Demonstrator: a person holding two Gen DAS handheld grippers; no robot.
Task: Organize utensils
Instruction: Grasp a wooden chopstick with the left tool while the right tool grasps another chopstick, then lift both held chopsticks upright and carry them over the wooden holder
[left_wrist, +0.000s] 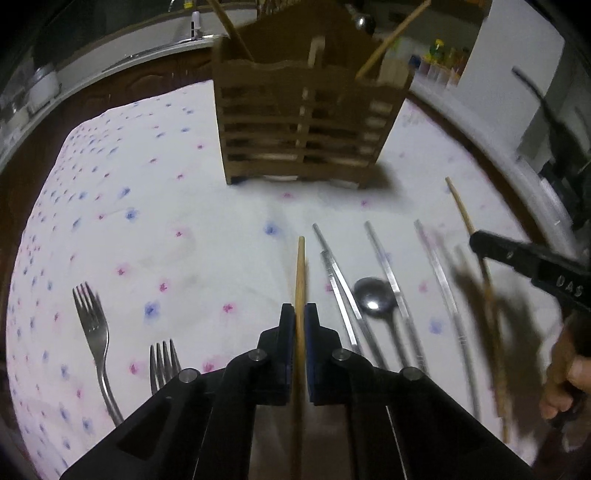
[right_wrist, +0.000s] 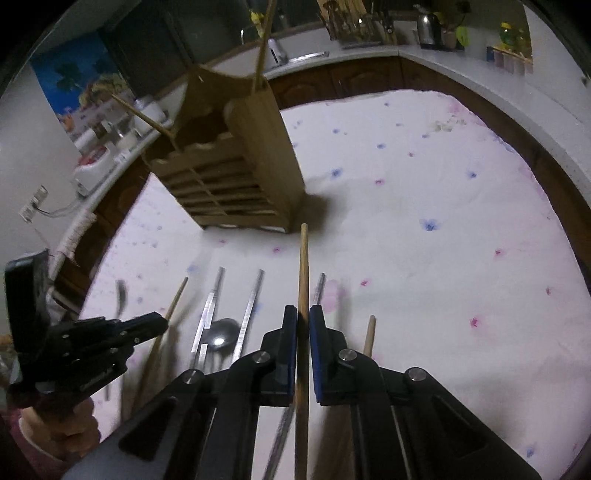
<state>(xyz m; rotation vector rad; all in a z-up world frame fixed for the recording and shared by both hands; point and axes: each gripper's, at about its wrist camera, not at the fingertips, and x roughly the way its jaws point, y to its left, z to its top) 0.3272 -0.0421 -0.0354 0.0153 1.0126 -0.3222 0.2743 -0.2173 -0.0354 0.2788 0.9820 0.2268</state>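
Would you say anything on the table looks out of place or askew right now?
Mostly tidy, but the spoon lies in among the metal chopsticks, and the wooden chopsticks in the caddy lean at stray angles.

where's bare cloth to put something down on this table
Free: the wide stretch of tablecloth right of the wooden caddy, out to the table's far and right edges. Also free: the patch between the two forks and the caddy in the left wrist view. Crowded: the row of metal chopsticks, spoon and wooden chopsticks in front of the caddy.

light: dim indoor | edges: fisheye-warped, dark corners | blur: right side
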